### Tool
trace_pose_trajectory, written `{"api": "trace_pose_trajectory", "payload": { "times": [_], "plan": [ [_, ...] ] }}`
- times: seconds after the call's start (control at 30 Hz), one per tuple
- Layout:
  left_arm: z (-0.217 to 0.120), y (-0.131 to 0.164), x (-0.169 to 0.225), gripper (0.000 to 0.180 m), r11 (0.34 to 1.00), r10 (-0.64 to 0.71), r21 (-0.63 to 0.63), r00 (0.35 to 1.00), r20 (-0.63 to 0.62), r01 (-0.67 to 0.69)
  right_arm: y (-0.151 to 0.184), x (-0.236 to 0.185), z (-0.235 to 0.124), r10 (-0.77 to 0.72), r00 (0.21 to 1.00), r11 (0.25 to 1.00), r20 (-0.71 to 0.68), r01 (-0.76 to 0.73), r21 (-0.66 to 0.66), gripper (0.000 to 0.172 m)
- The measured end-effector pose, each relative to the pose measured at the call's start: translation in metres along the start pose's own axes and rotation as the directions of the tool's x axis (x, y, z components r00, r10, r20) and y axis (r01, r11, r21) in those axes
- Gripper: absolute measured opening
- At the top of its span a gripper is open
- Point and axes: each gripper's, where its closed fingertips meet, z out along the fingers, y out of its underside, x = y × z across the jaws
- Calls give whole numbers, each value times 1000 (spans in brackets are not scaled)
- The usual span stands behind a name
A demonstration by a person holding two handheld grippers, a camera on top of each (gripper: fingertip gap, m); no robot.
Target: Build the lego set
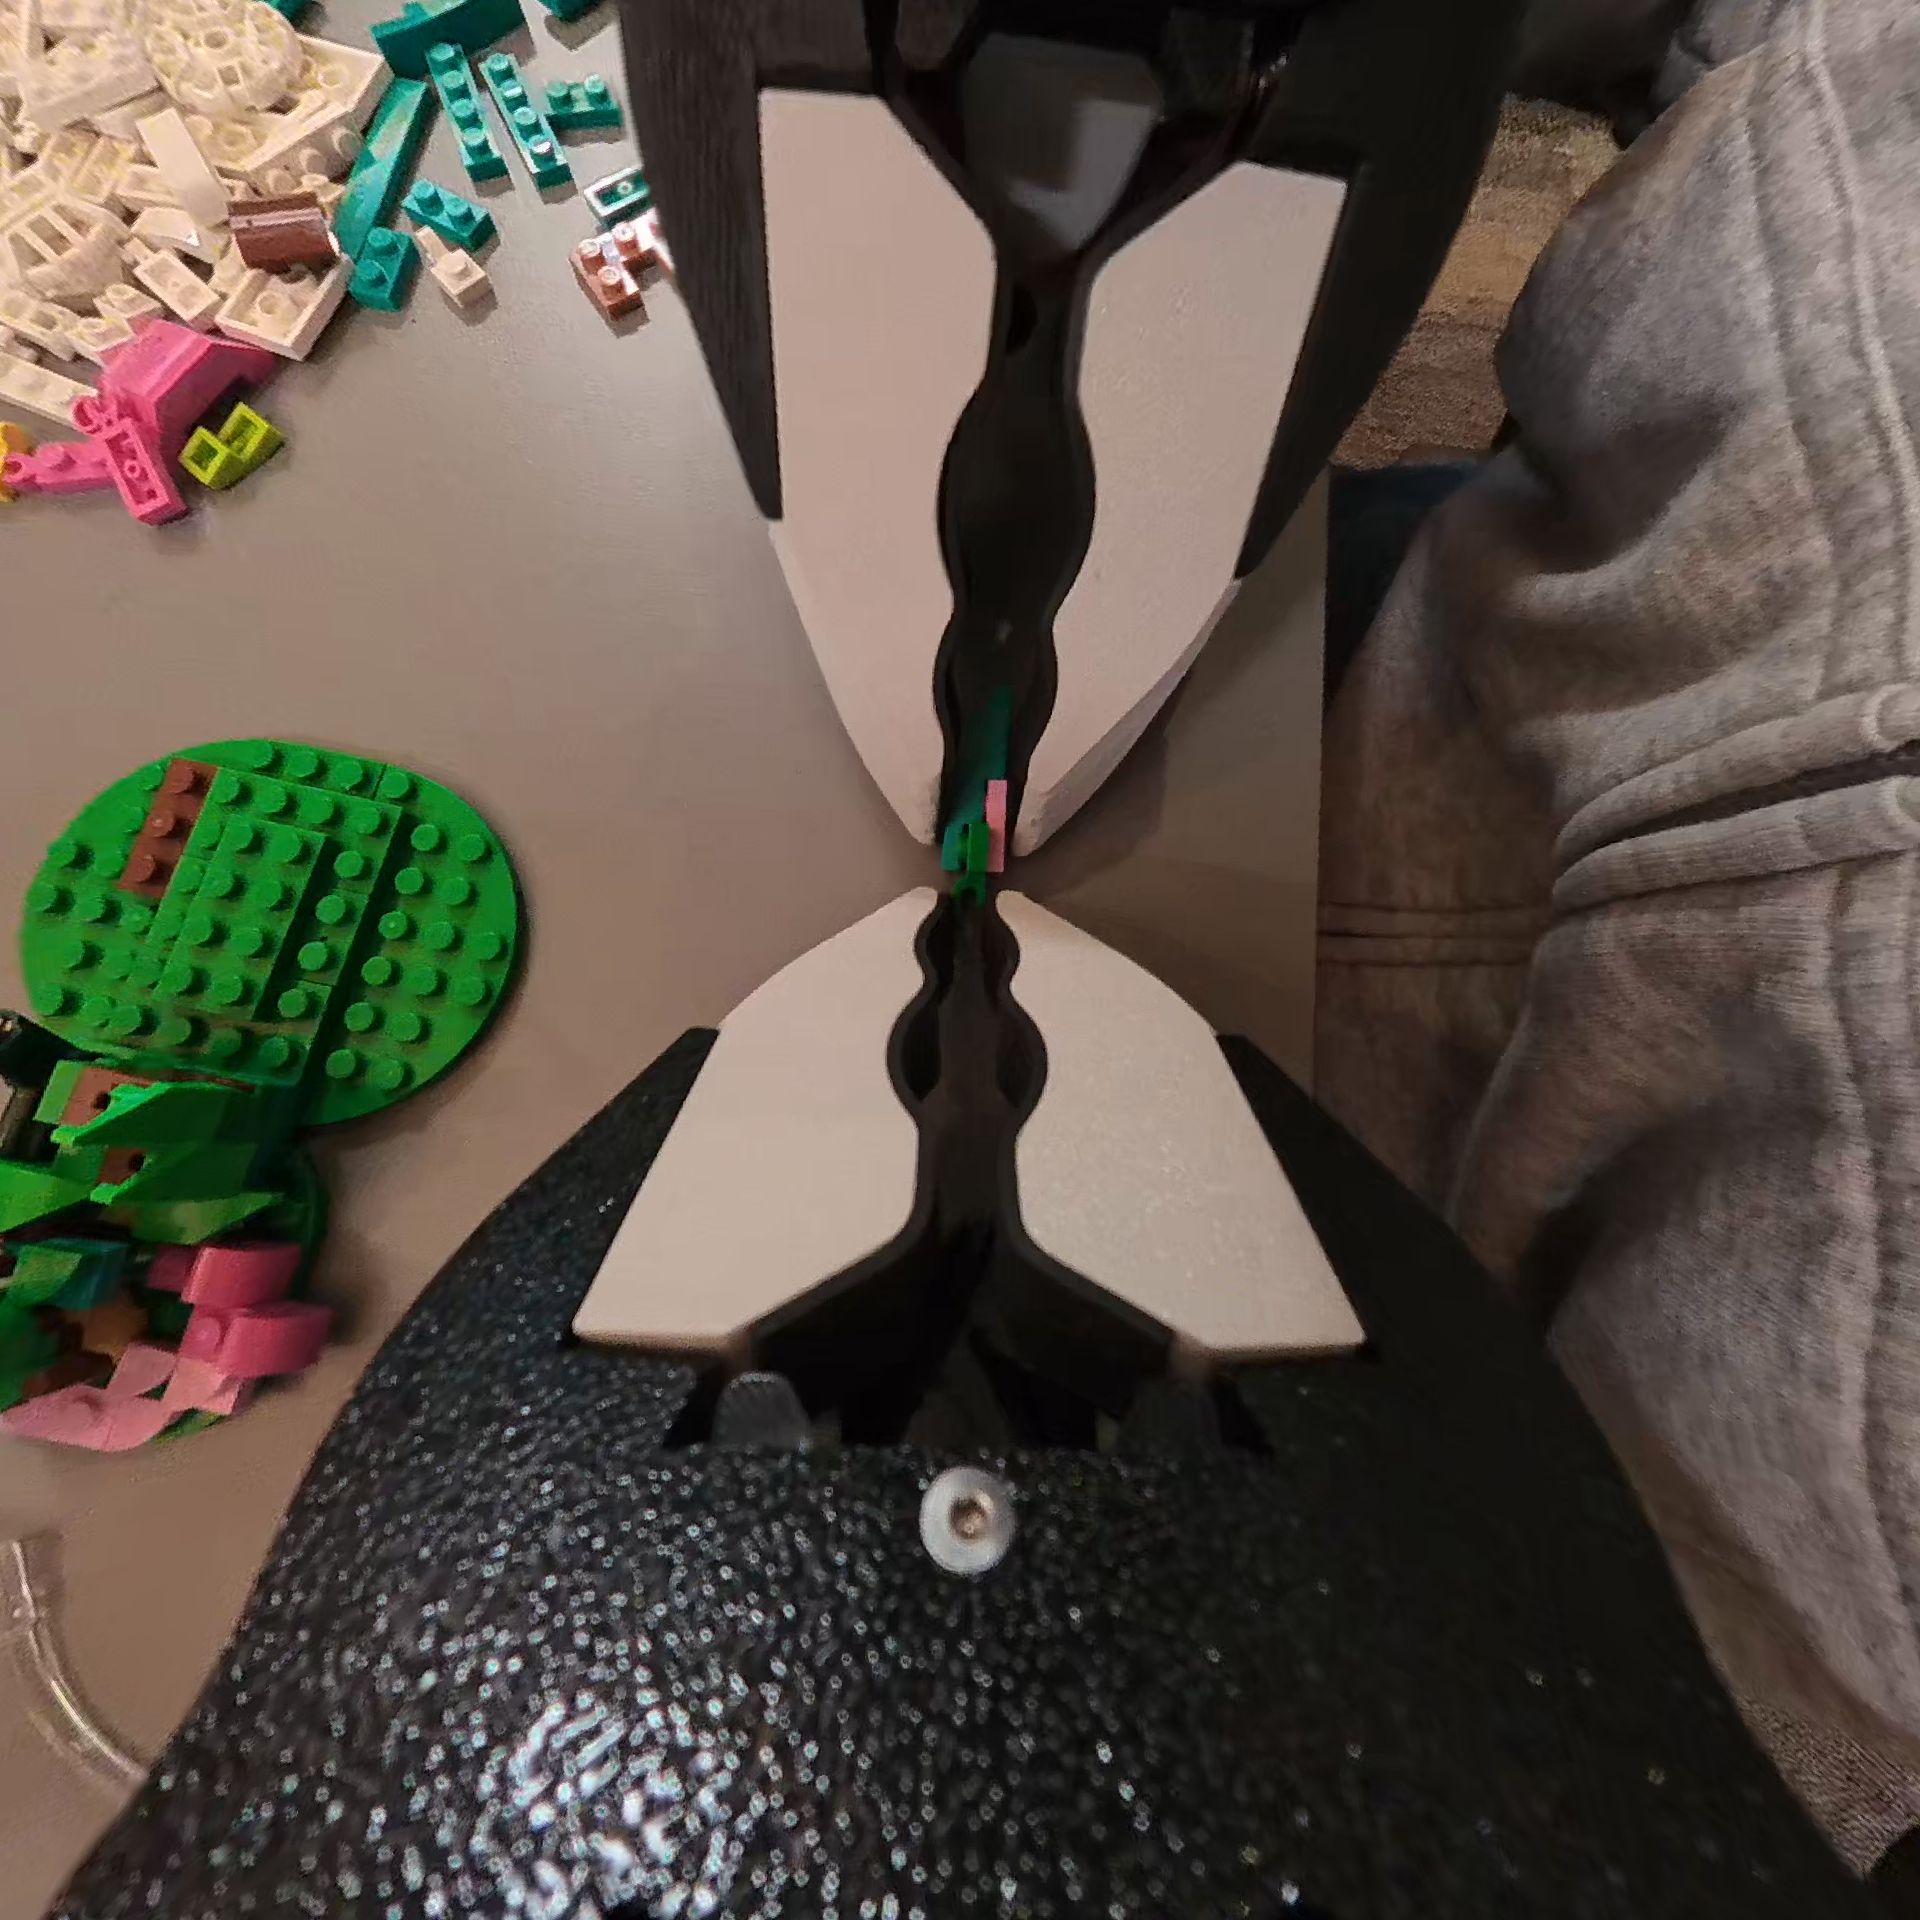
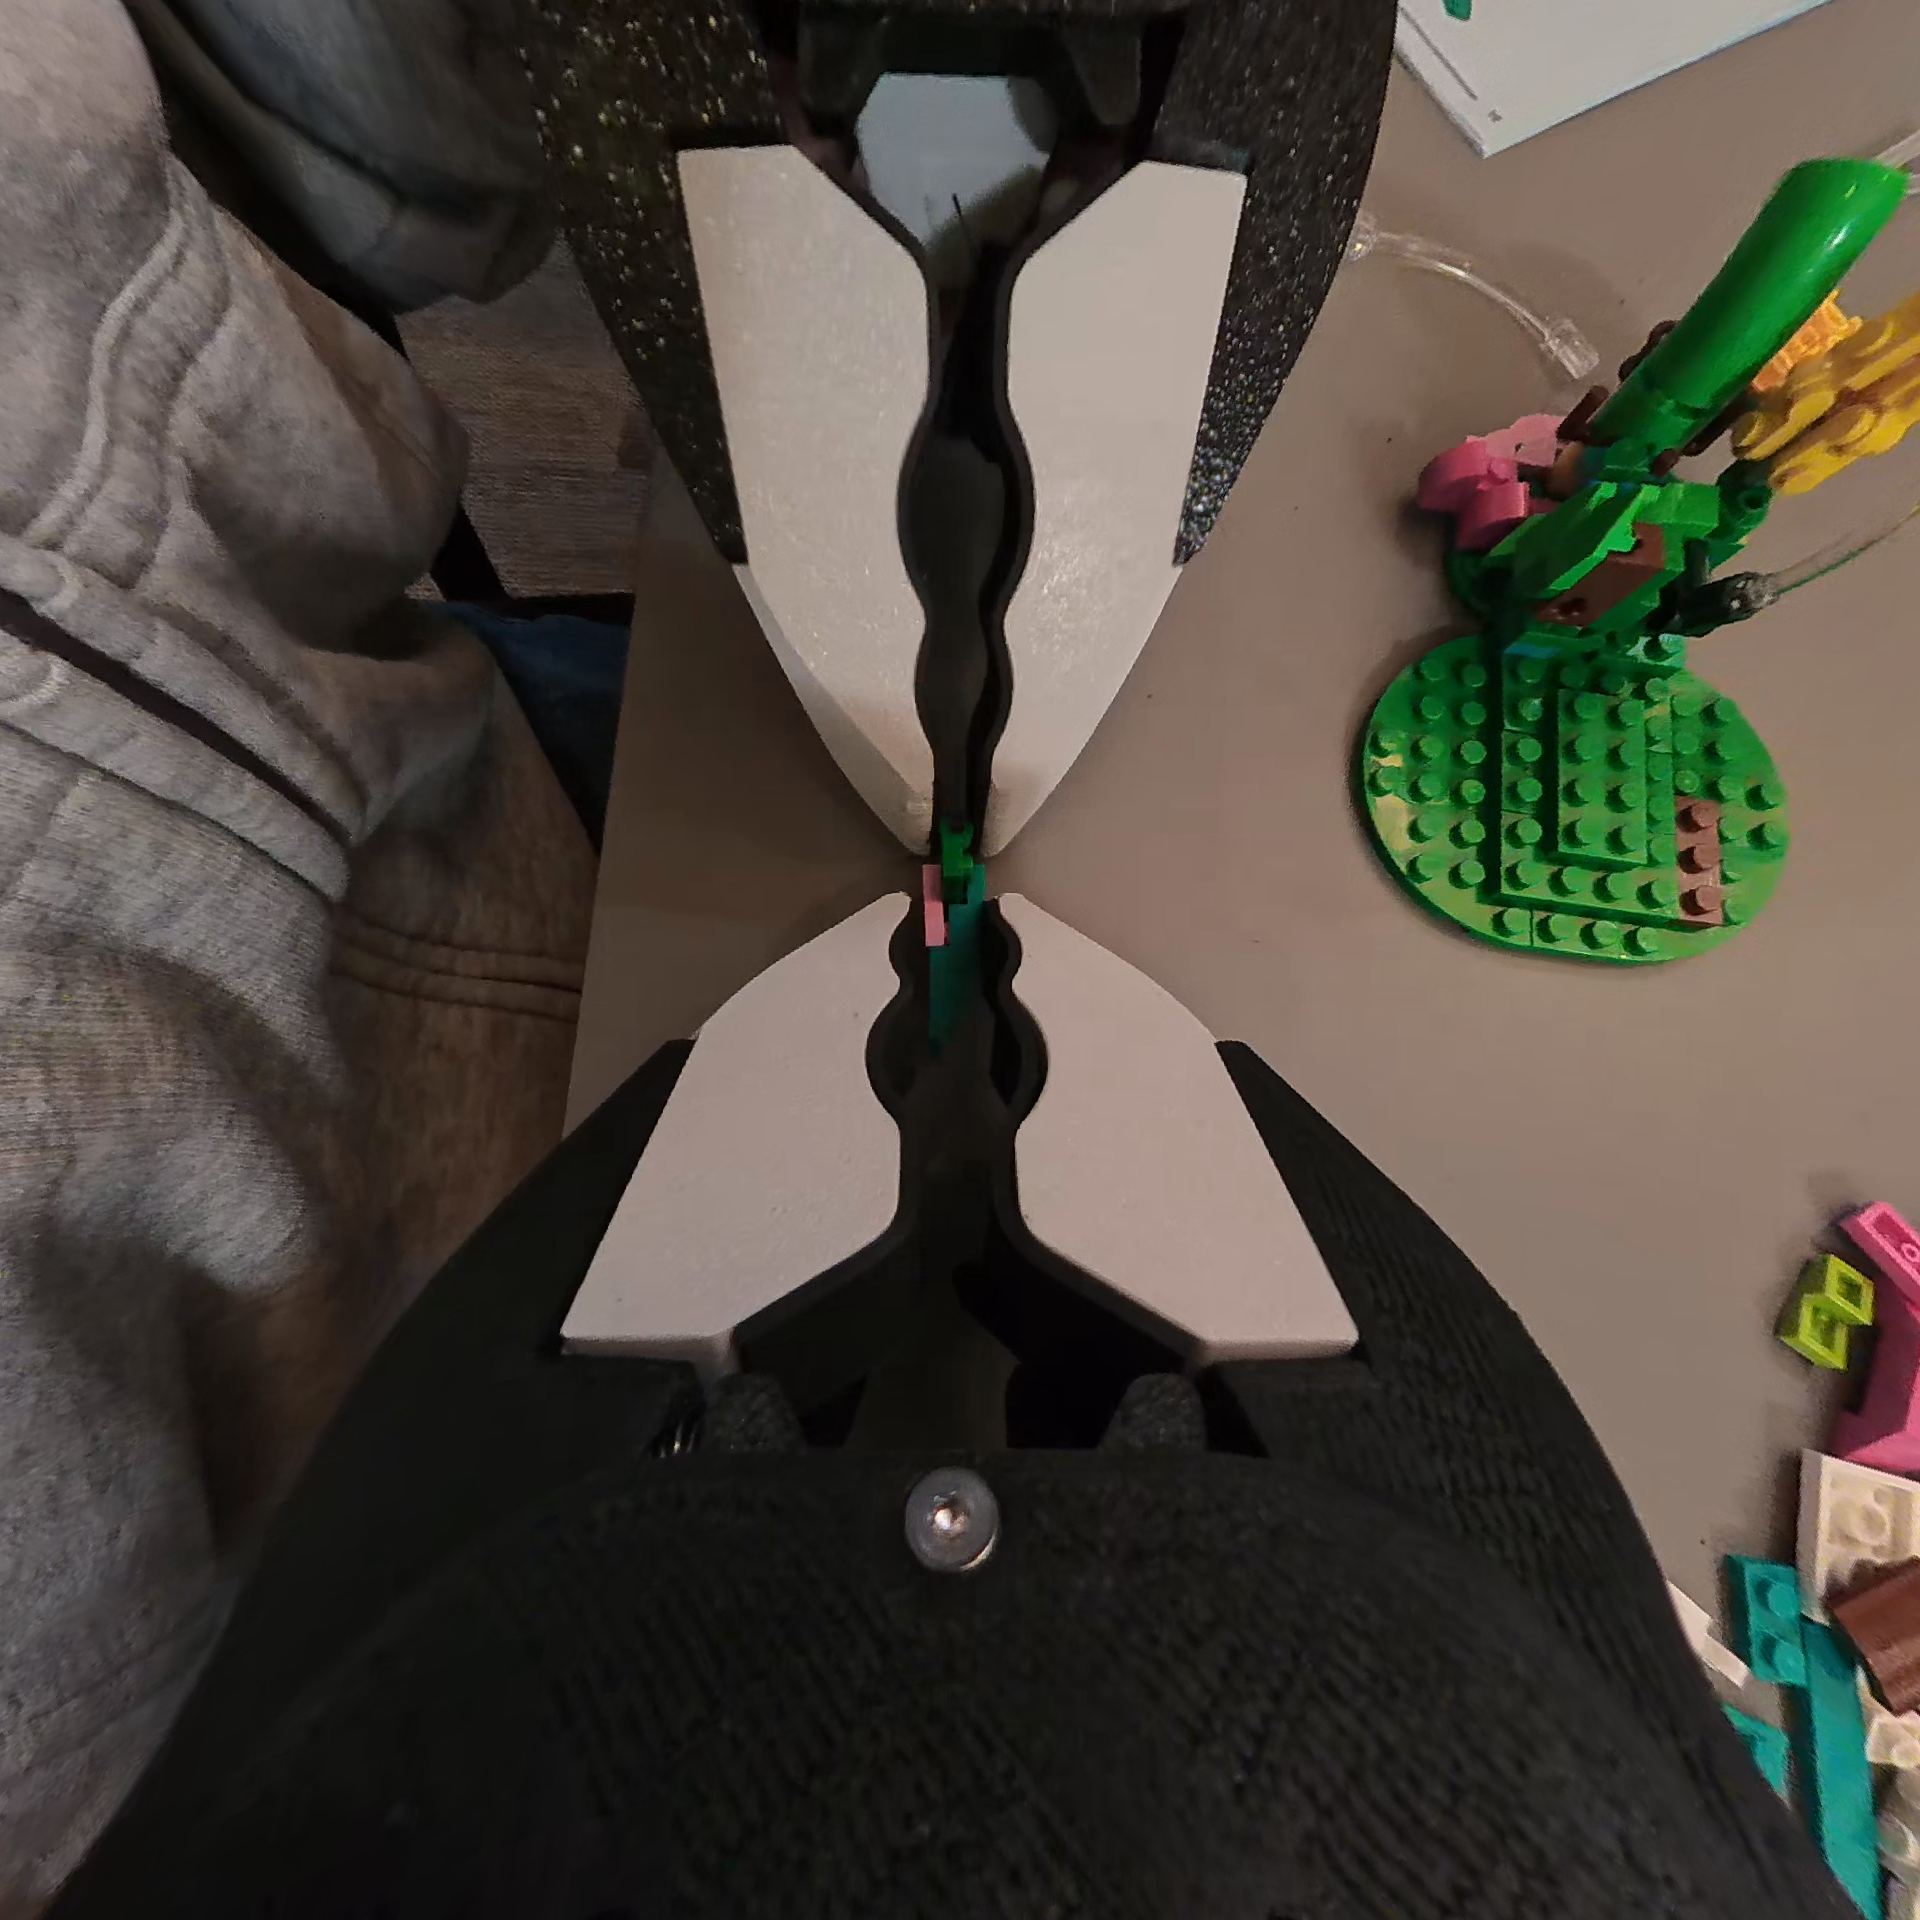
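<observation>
In the left wrist view, a heap of white bricks lies at 10 o'clock, with teal bricks beside it and magenta pieces with a lime piece below them. At 9 o'clock a round green studded plate lies flat on the grey table, and a leafy green and pink brick build joins its lower edge. In the centre the two grippers meet tip to tip. The left gripper comes from 6 o'clock, its fingers narrow and closed on a small bright green piece. The right gripper, which comes from 12 o'clock in this view, is narrow too and pinches a teal plate with a pink piece on its side. The green piece touches the end of the teal plate between the fingertips. At 3 o'clock a person's grey sweater fills the edge.
</observation>
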Motion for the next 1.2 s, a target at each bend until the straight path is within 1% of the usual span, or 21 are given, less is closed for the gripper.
{"api": "trace_pose_trajectory", "payload": {
  "times": [0.13,0.33,0.43,0.5,0.53,0.57,0.6,0.63,0.67,0.73,0.83,0.9,0.93,1.07,1.2],
  "plan": [
    [0,0,1,5,1000,-24,1,1000,1,24,1,-1,0,-18,1000,1000,-18,17,-10,9],
    [1,-2,1,5,998,58,-3,998,38,-57,1,-3,0,-32,999,999,14,32,-5,8],
    [-2,-9,-8,5,991,127,17,983,132,-131,-1,5,-4,-115,992,993,-49,115,-8,8],
    [-11,-21,-16,5,983,139,90,967,214,-161,-9,14,-13,-160,979,986,-124,165,31,8],
    [-16,-29,-17,12,973,148,137,961,235,-184,-15,17,-18,-171,974,981,-149,182,66,8],
    [-20,-35,-17,24,964,155,175,956,250,-202,-21,18,-22,-180,970,974,-162,198,105,8],
    [-22,-38,-17,32,959,165,183,952,257,-215,-26,18,-26,-192,965,967,-178,217,134,8],
    [-23,-39,-16,33,955,184,181,947,263,-236,-29,18,-28,-215,958,958,-191,245,151,8],
    [-23,-41,-14,32,947,207,187,941,269,-262,-32,18,-30,-236,950,949,-205,271,163,8],
    [-26,-47,-12,22,930,233,210,927,295,-301,-36,15,-33,-259,943,935,-211,299,190,8],
    [-28,-49,-10,20,921,244,228,923,298,-317,-40,13,-37,-266,941,925,-209,310,220,8],
    [-29,-49,-11,18,916,262,218,913,312,-337,-41,13,-38,-263,942,924,-208,308,226,8],
    [-29,-49,-12,14,916,268,207,908,321,-343,-41,14,-38,-265,939,923,-218,312,224,8],
    [-28,-49,-12,13,912,272,210,902,335,-353,-40,15,-39,-269,937,924,-221,316,217,7],
    [-29,-47,-15,9,905,310,168,877,368,-390,-40,15,-38,-269,934,923,-236,320,215,7]
  ]
}}
